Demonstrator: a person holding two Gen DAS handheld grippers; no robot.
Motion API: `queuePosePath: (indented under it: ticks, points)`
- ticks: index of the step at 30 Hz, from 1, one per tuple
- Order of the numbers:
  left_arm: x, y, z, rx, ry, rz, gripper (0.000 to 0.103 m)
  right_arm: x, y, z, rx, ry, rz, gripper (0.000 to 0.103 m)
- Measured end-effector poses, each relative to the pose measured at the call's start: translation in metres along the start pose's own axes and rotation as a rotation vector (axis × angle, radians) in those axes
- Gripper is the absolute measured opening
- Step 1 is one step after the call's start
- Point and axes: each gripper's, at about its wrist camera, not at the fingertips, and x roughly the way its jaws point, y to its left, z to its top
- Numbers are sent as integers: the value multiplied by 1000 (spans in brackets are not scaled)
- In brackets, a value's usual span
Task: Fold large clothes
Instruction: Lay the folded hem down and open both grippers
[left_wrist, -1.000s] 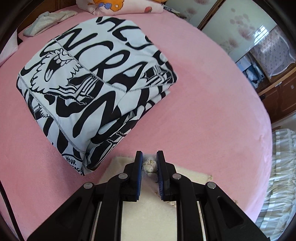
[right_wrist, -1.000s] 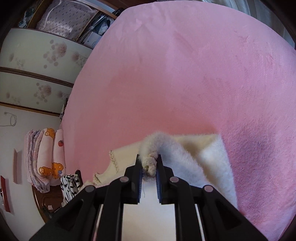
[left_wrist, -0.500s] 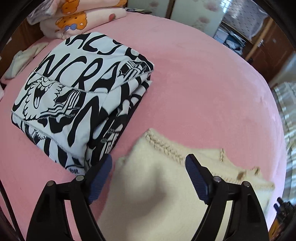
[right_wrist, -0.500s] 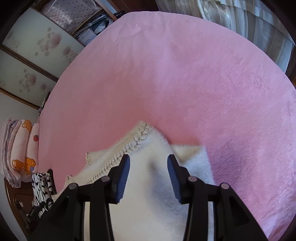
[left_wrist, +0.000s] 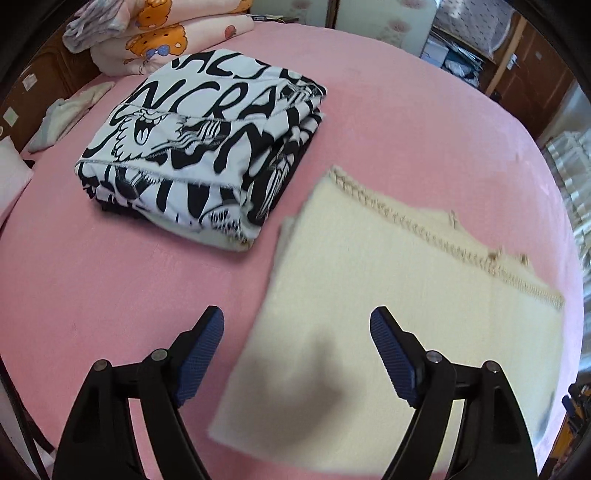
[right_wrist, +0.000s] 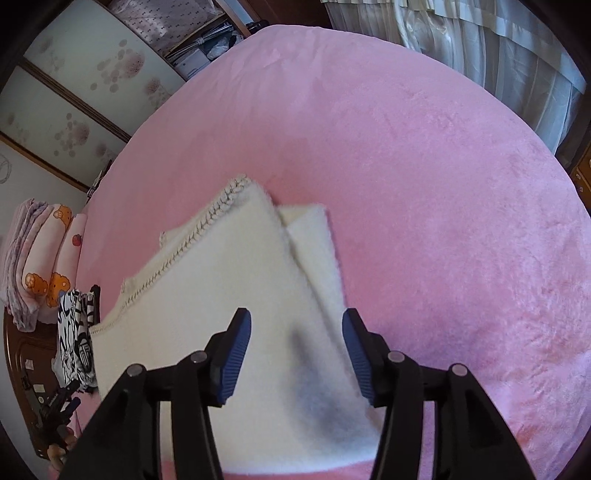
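Observation:
A cream fleecy garment (left_wrist: 399, 306) with a braided trim lies folded flat on the pink bed (left_wrist: 388, 122). My left gripper (left_wrist: 297, 325) hovers above its near left part, open wide, nothing between the blue pads. In the right wrist view the same cream garment (right_wrist: 229, 295) shows a lower layer sticking out at its right edge. My right gripper (right_wrist: 296, 326) hangs over it, its jaws opening, the pads clear of the cloth. A folded black-and-white printed garment (left_wrist: 207, 147) rests to the left of the cream one.
Folded cartoon-print blankets (left_wrist: 159, 33) and a pale cloth (left_wrist: 70, 110) lie at the bed's far left. Sliding wardrobe doors (right_wrist: 85, 92) and curtains (right_wrist: 498, 44) stand past the bed (right_wrist: 424, 166). A dark wooden cabinet (right_wrist: 26, 369) is at the lower left.
Both grippers let go of the cream garment's corners, opened, and drew back from them. The garment now lies flat, and more of it shows in both views.

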Motion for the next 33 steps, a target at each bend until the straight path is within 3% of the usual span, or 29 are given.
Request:
queuePosePath:
  ticks: [7, 10, 13, 21, 26, 29, 33]
  points:
    - [4, 7, -43, 82, 90, 2, 82, -5, -9, -47, -127, 56, -45, 53]
    - [8, 15, -59, 83, 132, -3, 93, -3, -13, -63, -151, 84, -55, 53]
    - [10, 26, -75, 83, 160, -20, 94, -4, -14, -74, -164, 77, -56, 53]
    - [13, 54, -108, 117, 202, -76, 94, 5, -10, -74, -160, 71, -56, 53]
    - [23, 78, -109, 47, 210, -153, 94, 18, -1, -71, -108, 92, -97, 53]
    - [32, 85, -107, 7, 242, -203, 94, 19, 5, -78, -99, 84, -127, 47]
    - [47, 84, -103, 12, 288, -235, 94, 19, 9, -86, -130, 94, -160, 26]
